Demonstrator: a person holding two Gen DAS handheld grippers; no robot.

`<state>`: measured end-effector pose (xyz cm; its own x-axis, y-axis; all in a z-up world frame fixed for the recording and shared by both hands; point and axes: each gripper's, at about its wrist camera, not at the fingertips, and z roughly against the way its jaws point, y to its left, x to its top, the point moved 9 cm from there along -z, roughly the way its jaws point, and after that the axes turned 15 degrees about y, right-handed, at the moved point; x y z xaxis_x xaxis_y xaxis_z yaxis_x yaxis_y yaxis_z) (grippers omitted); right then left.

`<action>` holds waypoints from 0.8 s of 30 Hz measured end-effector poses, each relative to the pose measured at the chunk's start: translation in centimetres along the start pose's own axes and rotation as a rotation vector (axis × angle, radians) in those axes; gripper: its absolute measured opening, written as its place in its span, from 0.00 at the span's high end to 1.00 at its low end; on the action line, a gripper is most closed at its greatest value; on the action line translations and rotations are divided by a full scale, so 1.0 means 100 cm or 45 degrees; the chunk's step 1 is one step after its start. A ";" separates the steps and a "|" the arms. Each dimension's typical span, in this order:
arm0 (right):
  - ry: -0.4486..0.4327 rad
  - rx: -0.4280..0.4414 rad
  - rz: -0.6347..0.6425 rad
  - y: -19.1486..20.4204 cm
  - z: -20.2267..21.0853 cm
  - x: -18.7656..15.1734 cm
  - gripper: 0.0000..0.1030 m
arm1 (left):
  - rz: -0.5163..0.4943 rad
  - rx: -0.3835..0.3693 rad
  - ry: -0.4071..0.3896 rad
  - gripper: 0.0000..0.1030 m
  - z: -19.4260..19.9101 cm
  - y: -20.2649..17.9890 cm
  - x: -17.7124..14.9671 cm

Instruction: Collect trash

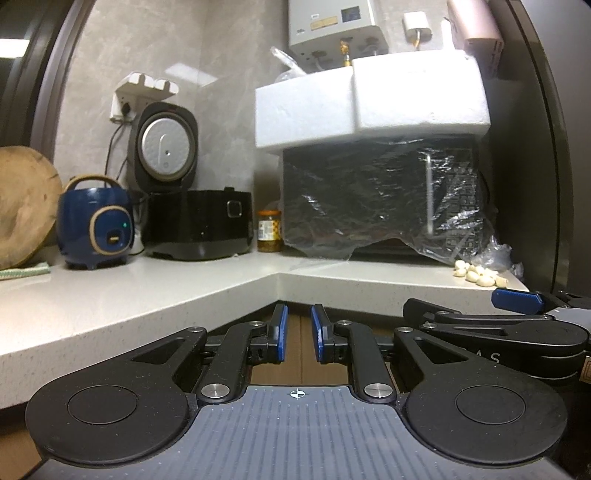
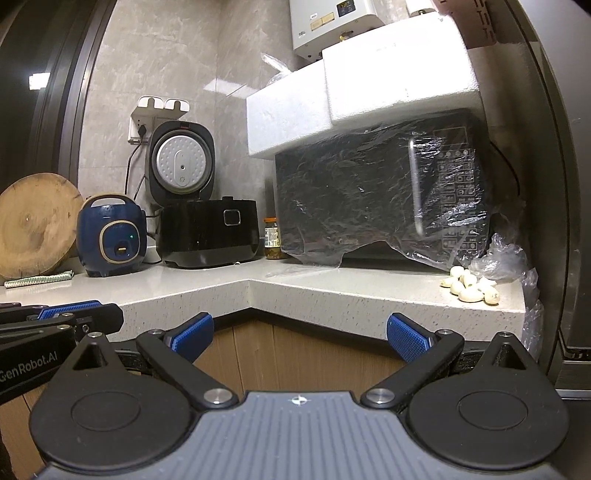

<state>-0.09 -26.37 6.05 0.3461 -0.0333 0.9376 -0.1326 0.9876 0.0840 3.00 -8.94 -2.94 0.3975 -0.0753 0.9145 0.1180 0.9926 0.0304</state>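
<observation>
The left tongs (image 1: 298, 334) stand nearly closed and empty; the right tongs (image 2: 300, 336) gape wide, empty too, both short of the worktop (image 2: 332, 291) edge. The likeliest trash, a crumpled plastic bag (image 2: 498, 258) beside garlic cloves (image 2: 471, 286), lies far right. Nothing tells whether collecting is starting or ending.

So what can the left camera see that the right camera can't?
Only the left wrist view shows the nearly closed left gripper head-on and the white adapter high on the wall. Only the right wrist view shows the wide-open right gripper head-on and the plastic bag hanging past the counter end. Both show the blue rice cooker, the open black rice cooker, the jar, the wrapped microwave and the garlic cloves.
</observation>
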 end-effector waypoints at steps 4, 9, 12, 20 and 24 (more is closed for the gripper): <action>0.000 0.000 0.000 0.000 0.000 0.000 0.02 | 0.004 0.001 0.003 0.82 0.000 0.001 0.001; 0.002 -0.001 -0.002 -0.001 0.000 0.000 0.02 | 0.002 -0.001 0.007 0.82 -0.001 0.000 0.000; 0.004 -0.002 0.002 -0.001 -0.001 0.000 0.02 | 0.002 -0.001 0.009 0.82 0.000 0.000 0.000; 0.004 -0.004 0.009 0.000 -0.001 -0.001 0.02 | 0.000 -0.001 0.011 0.82 -0.001 0.000 -0.001; 0.002 0.000 0.011 0.001 0.000 -0.001 0.02 | 0.000 0.001 0.013 0.82 -0.001 0.000 -0.001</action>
<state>-0.15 -26.29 5.92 0.3464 -0.0248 0.9378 -0.1354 0.9879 0.0762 3.05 -8.93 -3.09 0.4069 -0.0766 0.9103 0.1175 0.9926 0.0310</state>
